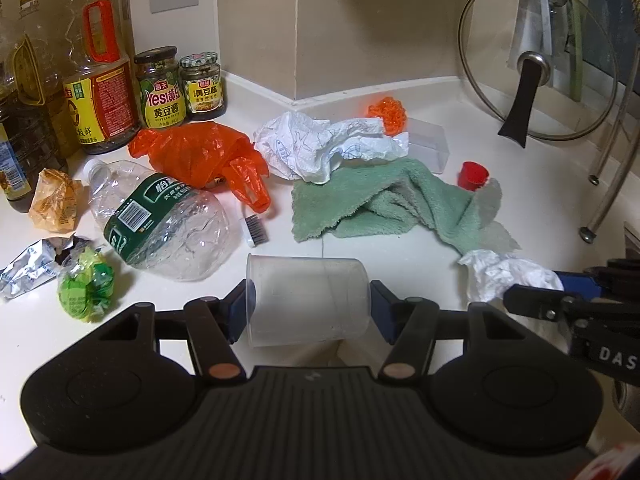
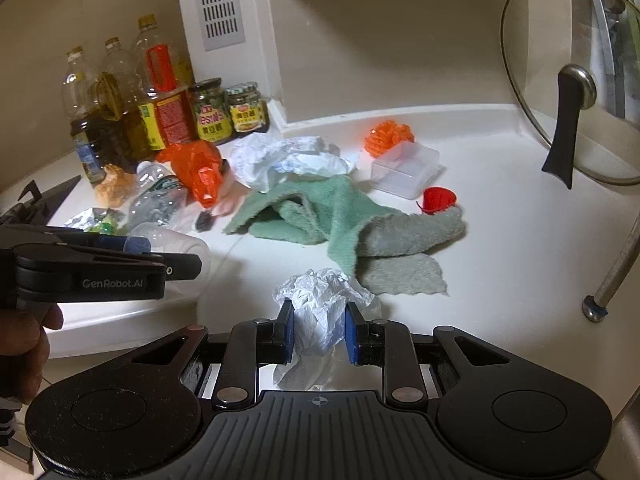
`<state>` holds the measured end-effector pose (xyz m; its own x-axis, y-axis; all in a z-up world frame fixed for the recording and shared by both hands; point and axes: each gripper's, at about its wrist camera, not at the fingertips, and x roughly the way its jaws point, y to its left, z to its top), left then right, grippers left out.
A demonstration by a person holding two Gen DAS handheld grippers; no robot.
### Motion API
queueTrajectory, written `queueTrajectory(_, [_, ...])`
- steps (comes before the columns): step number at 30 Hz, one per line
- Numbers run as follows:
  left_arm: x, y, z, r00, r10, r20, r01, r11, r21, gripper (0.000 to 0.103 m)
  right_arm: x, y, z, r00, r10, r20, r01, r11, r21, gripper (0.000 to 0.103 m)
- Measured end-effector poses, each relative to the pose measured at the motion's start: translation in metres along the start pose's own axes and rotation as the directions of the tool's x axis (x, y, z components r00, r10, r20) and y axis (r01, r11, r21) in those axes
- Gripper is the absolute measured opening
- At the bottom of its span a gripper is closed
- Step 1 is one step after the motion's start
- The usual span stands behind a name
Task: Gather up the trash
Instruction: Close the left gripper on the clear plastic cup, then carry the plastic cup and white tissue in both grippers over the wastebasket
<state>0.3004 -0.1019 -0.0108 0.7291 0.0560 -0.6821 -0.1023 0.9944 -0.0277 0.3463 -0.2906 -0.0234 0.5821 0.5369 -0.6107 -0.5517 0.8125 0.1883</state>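
My left tongs clamp the clear plastic cup lying sideways on the table, right tongs clamped on crumpled tissue.

We see home kitchen: white countertop, oil bottles, sauce jars, glass pot lid, green dishcloth.

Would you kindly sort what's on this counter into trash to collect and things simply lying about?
Trash:
clear plastic cup
crumpled white tissue
crushed clear water bottle
orange plastic bag

Lying about:
green terry cloth
two sauce jars
glass pot lid
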Motion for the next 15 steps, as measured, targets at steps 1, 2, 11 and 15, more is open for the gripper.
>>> queueTrajectory(1, [-0.004, 0.001, -0.001, 1.0, -0.006, 0.0, 0.006, 1.0, 0.0, 0.059, -0.002, 0.003, 0.0, 1.0, 0.003, 0.003, -0.003, 1.0, -0.002, 0.025])
queueTrajectory(2, [-0.008, 0.002, -0.003, 1.0, -0.011, 0.001, 0.011, 1.0, -0.001, 0.059, -0.004, 0.005, -0.001, 1.0, 0.006, 0.006, -0.006, 1.0, -0.004, 0.025])
queueTrajectory(11, [-0.048, 0.014, -0.03, 0.998, -0.059, 0.001, 0.059, 0.998, 0.001, 0.059, -0.025, 0.043, -0.013, 1.0, 0.02, 0.022, -0.019, 0.999, -0.025, 0.025])
queueTrajectory(15, [-0.066, 0.022, -0.044, 0.997, -0.078, -0.003, 0.078, 0.997, 0.002, 0.059, -0.035, 0.064, -0.023, 0.999, 0.029, 0.024, -0.028, 0.999, -0.034, 0.025])
